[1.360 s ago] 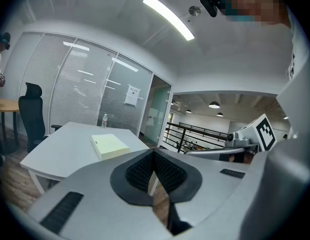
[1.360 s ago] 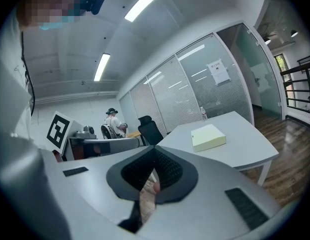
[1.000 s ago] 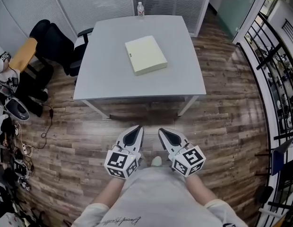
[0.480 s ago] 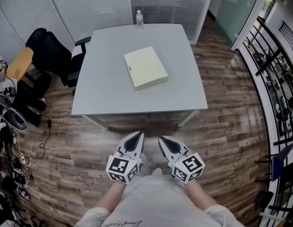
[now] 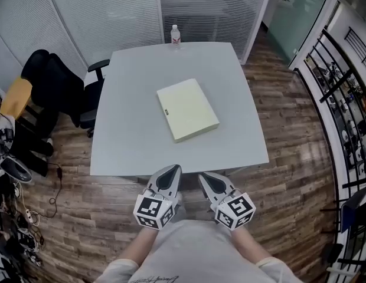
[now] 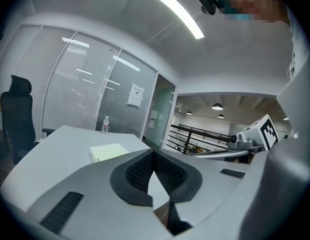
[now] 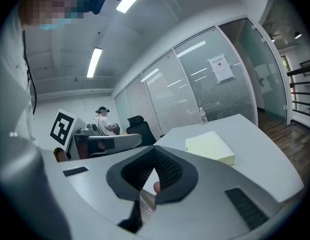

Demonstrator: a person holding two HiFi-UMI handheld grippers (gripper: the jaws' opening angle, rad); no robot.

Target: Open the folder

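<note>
Folder: the pale yellow folder (image 5: 188,109) lies flat and closed, ahead of both claws and well apart from them. It sits slightly askew, with a small dark mark on its left edge.
Bench: the grey bench (image 5: 130,134) carries the folder near its middle. Its near edge lies just ahead of the claw tips.
Step in hand: judged as the approach; the cover is not yet touched and the task is barely begun.
Doing it well: the free edge of the cover is probably the one on the right claw's side, opposite the marked edge, though the pictures do not settle this. One claw would best open a little, catch only the top cover at that edge and swing it over. The other would press the lower part down so the folder does not slide on the smooth bench. Coming in low, along the surface, should help to part the cover from the sheets.
Left claw: the left claw (image 5: 171,170) has its jaws closed tip to tip, holding nothing and touching nothing.
Right claw: the right claw (image 5: 208,178), just beside the left, is likewise fully closed and empty.
Beyond: a bottle (image 5: 176,35) stands at the bench's far edge, past the folder. A black chair (image 5: 53,81) stands off to the left claw's side.
</note>
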